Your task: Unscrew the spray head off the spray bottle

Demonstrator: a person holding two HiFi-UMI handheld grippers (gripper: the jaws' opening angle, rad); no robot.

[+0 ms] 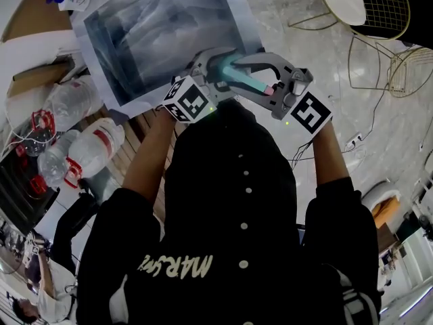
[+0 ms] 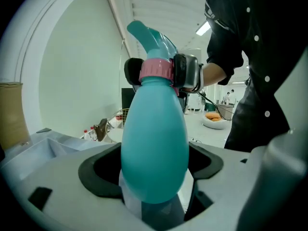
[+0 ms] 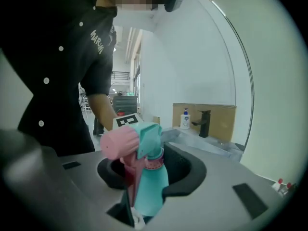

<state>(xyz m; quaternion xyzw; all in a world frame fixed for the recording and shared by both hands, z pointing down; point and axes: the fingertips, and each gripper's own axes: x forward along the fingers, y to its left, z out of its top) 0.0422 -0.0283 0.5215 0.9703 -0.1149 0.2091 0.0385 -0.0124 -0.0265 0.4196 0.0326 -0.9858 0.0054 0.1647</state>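
In the head view, the spray bottle (image 1: 237, 72) is held up in the air in front of the person's chest, lying nearly level between the two tools and well apart from the plastic water bottles (image 1: 88, 151) at the left edge. The left gripper (image 1: 211, 68) is seen at its teal body and the right gripper (image 1: 270, 90) at its pink-trimmed end. In the left gripper view, the fat teal body is clamped between that gripper's jaws, which are closed onto its lower part, so the bottle is braced with its neck pointing away from the camera. Farther up, the pink collar (image 2: 156, 71) of the spray head (image 2: 153, 36) is flanked by the right gripper's dark pads (image 2: 186, 72), and both pads appear to bear on it. In the right gripper view, the spray head (image 3: 147, 136) is seen close up between partly closed jaws that are set around the neck, with the pink trigger turned towards the camera. The collar is seated flush on the bottle's shoulder and no gap or bare thread can be made out. The unscrewing is therefore judged to be at or near its start: both grips are in place, while turning the collar loose and lifting the head clear are left to be done.
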